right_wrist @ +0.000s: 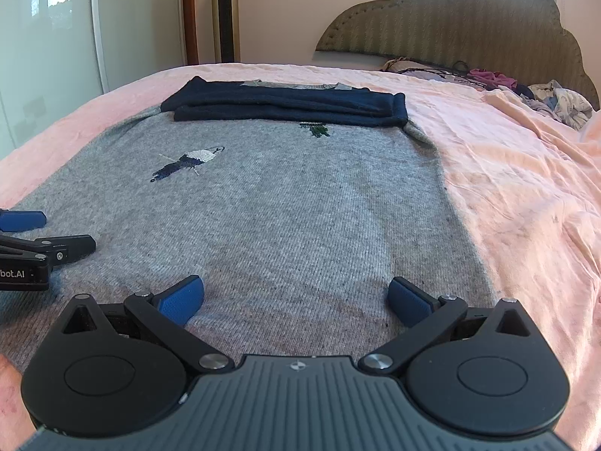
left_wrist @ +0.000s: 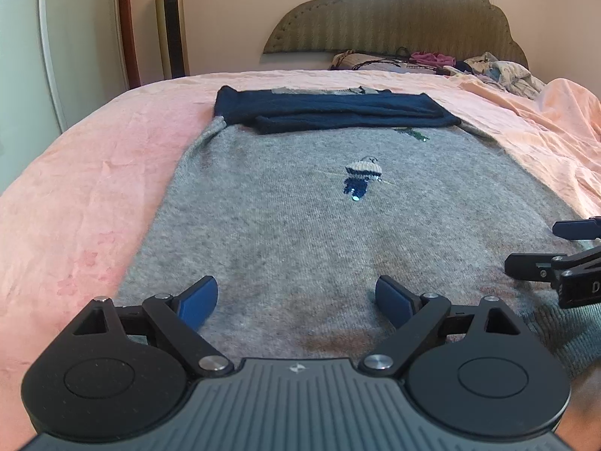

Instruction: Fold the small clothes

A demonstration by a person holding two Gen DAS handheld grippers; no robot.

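Note:
A grey knit sweater point(left_wrist: 300, 225) point(right_wrist: 281, 206) lies flat on the pink bed, its navy sleeves point(left_wrist: 330, 111) point(right_wrist: 285, 107) folded across the chest at the far end. A small embroidered figure point(left_wrist: 360, 178) point(right_wrist: 188, 163) decorates its front. My left gripper point(left_wrist: 296, 297) hovers just over the near hem, jaws wide open with nothing between them. My right gripper point(right_wrist: 296, 300) stands beside it over the same hem, also wide open and empty. Each gripper shows at the edge of the other's view: the right gripper point(left_wrist: 563, 248) in the left wrist view, the left gripper point(right_wrist: 37, 236) in the right wrist view.
The pink bedspread point(left_wrist: 94, 188) point(right_wrist: 526, 188) spreads around the sweater. A pile of loose clothes point(left_wrist: 499, 69) point(right_wrist: 556, 101) lies by the padded headboard point(left_wrist: 394, 18). A tall gold tower fan point(left_wrist: 171, 18) and a glass wardrobe door point(right_wrist: 49, 37) stand at the left.

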